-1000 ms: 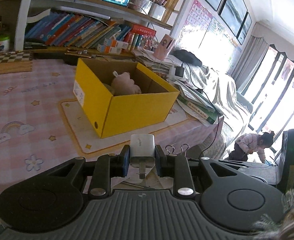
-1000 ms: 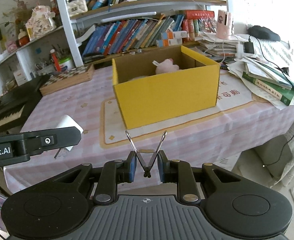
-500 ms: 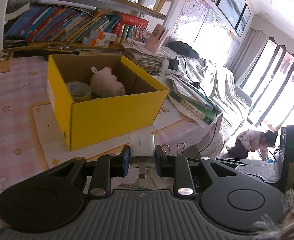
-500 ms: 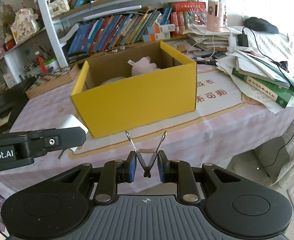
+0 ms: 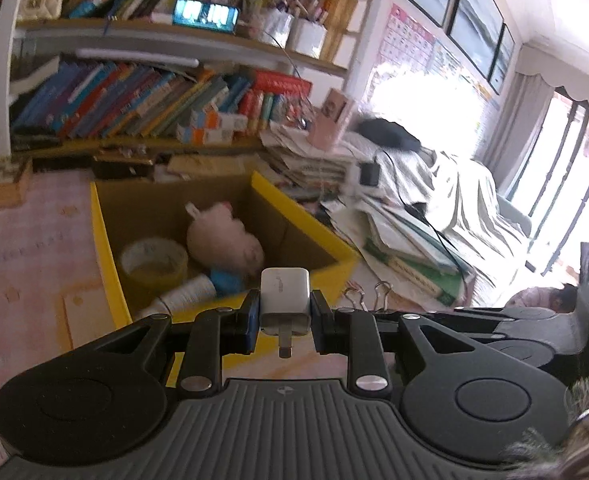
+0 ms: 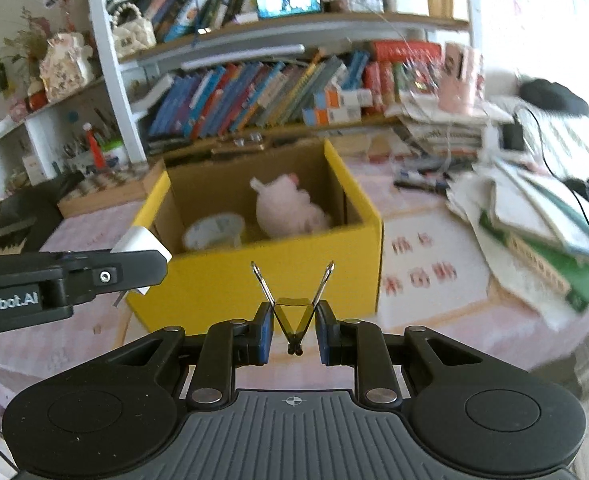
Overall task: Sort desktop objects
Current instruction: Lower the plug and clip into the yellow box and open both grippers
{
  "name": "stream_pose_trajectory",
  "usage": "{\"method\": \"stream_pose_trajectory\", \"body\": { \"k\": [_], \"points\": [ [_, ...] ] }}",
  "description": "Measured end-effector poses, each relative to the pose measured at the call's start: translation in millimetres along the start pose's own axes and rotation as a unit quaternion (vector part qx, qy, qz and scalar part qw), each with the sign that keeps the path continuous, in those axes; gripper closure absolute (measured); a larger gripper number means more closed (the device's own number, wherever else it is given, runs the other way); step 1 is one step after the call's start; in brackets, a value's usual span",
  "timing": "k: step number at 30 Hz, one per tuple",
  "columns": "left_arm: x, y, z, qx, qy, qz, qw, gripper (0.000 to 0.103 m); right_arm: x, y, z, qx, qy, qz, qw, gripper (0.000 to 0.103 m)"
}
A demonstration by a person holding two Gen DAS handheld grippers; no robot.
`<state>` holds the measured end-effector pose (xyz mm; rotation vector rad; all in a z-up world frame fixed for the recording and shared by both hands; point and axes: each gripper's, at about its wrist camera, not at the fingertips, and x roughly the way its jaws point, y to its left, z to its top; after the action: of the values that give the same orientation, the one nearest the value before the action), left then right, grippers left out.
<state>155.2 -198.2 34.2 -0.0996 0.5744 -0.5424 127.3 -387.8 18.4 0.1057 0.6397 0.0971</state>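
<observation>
Above the yellow box (image 5: 222,200), our left tool (image 5: 285,312) pinches the charger (image 5: 284,294); beside it, our right tool (image 6: 293,326) pinches a clip (image 6: 293,312). We should clear the rim, then release over bare floor beside the plush (image 5: 224,242).

White charger (image 5: 284,294) held above yellow box (image 5: 106,240), binder clip (image 6: 293,312) held nearby

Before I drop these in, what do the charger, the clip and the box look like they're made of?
Charger: smooth white plastic, faint sheen, metal prong.
Clip: seemingly tinted translucent plastic or lacquered metal body, with shiny wire handles.
Box: cardboard, brown inside, matte yellow outside.
</observation>
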Motion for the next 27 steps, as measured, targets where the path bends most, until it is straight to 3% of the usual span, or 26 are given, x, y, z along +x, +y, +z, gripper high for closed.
{"method": "stream_pose_trajectory", "body": {
  "k": [7, 13, 20, 27],
  "points": [
    [17.0, 5.3, 29.5, 0.023, -0.025, 0.040, 0.9987, 0.080, 20.6, -3.4, 37.3, -0.052, -0.029, 0.038, 0.997, 0.081],
    [40.6, 17.4, 40.0, 0.025, -0.017, 0.072, 0.9969, 0.080, 48.8, -2.4, 55.2, -0.088, -0.027, 0.058, 0.994, 0.081],
    [70.4, 30.0, 39.8, 0.034, 0.009, 0.098, 0.9945, 0.080, 88.5, 2.8, 67.7, -0.131, 0.006, 0.075, 0.988, 0.081],
    [101.4, 43.4, 34.0, 0.045, 0.050, 0.117, 0.9908, 0.080, 132.0, 14.5, 72.2, -0.196, 0.066, 0.101, 0.973, 0.081]
  ]
}}
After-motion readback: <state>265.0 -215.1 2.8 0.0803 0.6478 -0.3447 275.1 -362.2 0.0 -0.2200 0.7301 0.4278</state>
